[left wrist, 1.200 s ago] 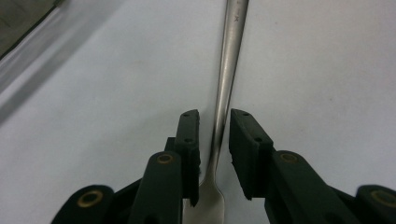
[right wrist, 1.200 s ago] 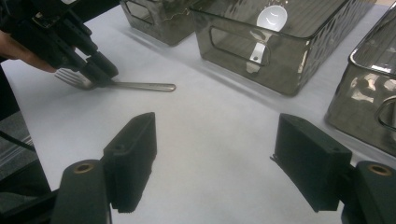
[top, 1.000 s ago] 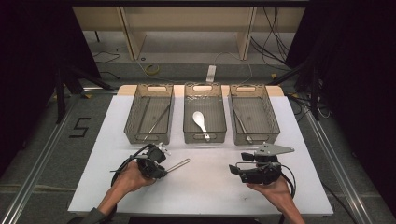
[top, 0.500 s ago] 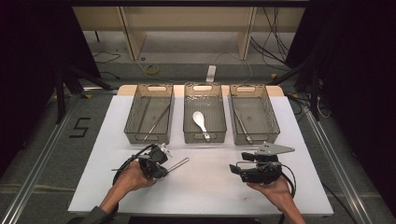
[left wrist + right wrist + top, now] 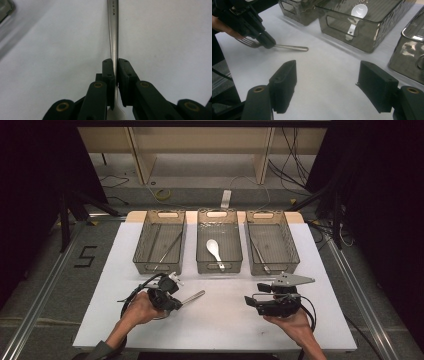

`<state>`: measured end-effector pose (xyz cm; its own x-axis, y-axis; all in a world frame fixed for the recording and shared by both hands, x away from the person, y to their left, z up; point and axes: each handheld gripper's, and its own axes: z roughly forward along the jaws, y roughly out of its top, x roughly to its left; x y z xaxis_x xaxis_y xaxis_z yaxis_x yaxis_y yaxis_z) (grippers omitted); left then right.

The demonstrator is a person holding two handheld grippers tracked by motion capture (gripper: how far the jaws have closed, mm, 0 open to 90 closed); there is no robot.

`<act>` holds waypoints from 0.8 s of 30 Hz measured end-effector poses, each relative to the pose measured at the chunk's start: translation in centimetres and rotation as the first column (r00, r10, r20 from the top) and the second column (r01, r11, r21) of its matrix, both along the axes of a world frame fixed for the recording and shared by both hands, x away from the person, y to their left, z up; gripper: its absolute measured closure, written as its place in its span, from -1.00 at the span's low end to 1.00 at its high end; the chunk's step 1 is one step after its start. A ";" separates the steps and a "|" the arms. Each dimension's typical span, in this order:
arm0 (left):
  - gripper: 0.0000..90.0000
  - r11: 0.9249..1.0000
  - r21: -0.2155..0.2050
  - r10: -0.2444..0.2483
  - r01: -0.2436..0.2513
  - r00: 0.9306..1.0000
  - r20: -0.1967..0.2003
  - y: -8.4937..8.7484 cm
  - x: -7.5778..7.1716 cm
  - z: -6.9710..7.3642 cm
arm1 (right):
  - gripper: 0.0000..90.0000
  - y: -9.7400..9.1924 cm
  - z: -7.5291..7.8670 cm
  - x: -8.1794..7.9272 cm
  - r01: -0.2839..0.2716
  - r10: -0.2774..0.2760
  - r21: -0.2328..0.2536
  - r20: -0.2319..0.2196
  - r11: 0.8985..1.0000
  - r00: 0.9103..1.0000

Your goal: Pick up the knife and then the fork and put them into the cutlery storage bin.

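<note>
A metal fork lies on the white table, tines toward the person's left hand. My left gripper is shut on its neck. In the left gripper view the two pads press the fork's handle, which runs away from the camera. The right gripper view shows the same grip from the side: the left gripper, the fork's tines and its handle. My right gripper rests low at the front right and points left. It stands open with only bare table between its pads.
Three clear grey bins stand in a row at the back. The left bin holds thin metal utensils, the middle bin a white spoon, the right bin a metal utensil. White table lies between the grippers.
</note>
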<state>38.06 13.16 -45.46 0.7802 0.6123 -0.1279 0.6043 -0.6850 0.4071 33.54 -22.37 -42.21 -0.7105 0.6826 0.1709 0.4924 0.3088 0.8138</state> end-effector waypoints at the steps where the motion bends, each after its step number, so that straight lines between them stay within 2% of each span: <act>1: 0.86 1.000 -0.006 0.000 0.000 1.000 -0.001 0.0 -0.1 0.1 | -0.28 0.1 0.0 0.0 -0.001 0.001 0.000 0.000 1.000 1.000; 8: 0.86 0.997 -0.069 -0.030 0.029 0.999 -0.016 -0.5 -0.6 1.3 | -0.28 0.9 0.1 0.0 -0.024 0.024 0.002 0.003 1.000 1.000; 9: 0.86 0.996 -0.084 -0.032 0.031 0.999 -0.020 -0.6 -0.7 1.4 | -0.28 1.1 0.1 -0.1 -0.032 0.032 0.002 0.006 0.999 0.999; 14: 0.86 0.992 -0.103 -0.076 0.073 0.997 -0.032 -1.4 -1.3 1.9 | -0.28 2.8 0.3 -0.4 -0.094 0.094 -0.010 0.017 0.996 0.995; 19: 0.86 0.986 -0.125 -0.121 0.115 0.992 -0.041 -2.4 -1.9 2.3 | -0.28 5.2 0.0 -1.0 -0.177 0.179 -0.053 0.028 0.983 0.983; 24: 0.86 0.979 -0.144 -0.155 0.147 0.987 -0.043 -3.2 -2.5 2.9 | -0.27 7.3 -0.6 -1.6 -0.248 0.254 -0.120 0.039 0.961 0.966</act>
<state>35.58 9.98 -42.59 0.8520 0.4610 -0.2482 0.5218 -0.7087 0.4749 31.98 -15.11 -42.79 -0.8676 0.4937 0.0598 0.3440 0.5089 0.7891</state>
